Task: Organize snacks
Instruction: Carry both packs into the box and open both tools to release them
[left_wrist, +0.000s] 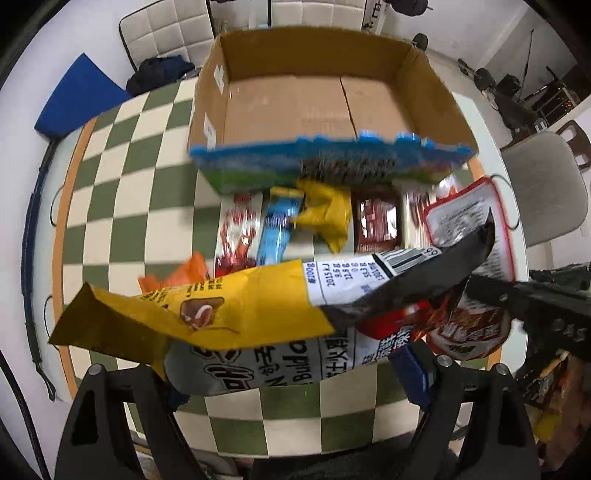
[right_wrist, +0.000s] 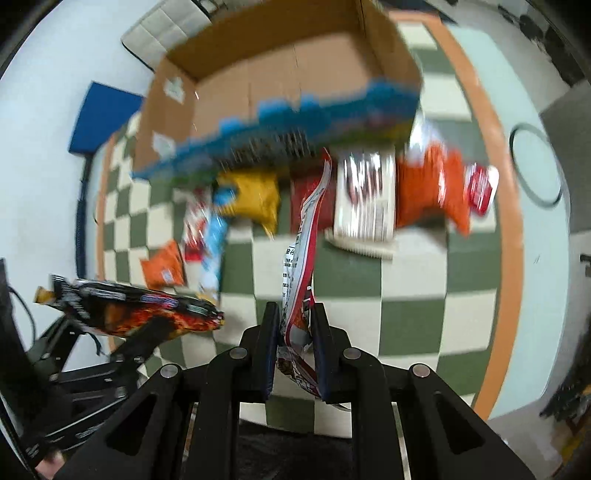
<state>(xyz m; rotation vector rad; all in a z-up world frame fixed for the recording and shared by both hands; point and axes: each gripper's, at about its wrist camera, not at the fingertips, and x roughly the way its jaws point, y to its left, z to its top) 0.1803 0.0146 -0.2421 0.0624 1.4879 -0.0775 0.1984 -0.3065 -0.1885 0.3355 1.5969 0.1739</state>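
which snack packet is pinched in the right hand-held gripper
The red-and-white packet, standing edge-on between the right hand-held gripper's closed fingers; the other loose snacks lie on the checkered table.

The right claw (right_wrist: 293, 345) is matte black plastic: two flat fingers (right_wrist: 267, 354) with dark blue pads inside, hinged on angular linkage arms with round silver pins. The left claw (left_wrist: 291, 384) is alike, blue-padded.

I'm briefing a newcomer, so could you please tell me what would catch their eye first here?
Probably the open cardboard box, apparently empty, at the far side of the checked table, with a row of bright snack packets in front of it. Next, each gripper holds up a packet: the left gripper a wide yellow-and-black bag, the right gripper a red-and-white pack.
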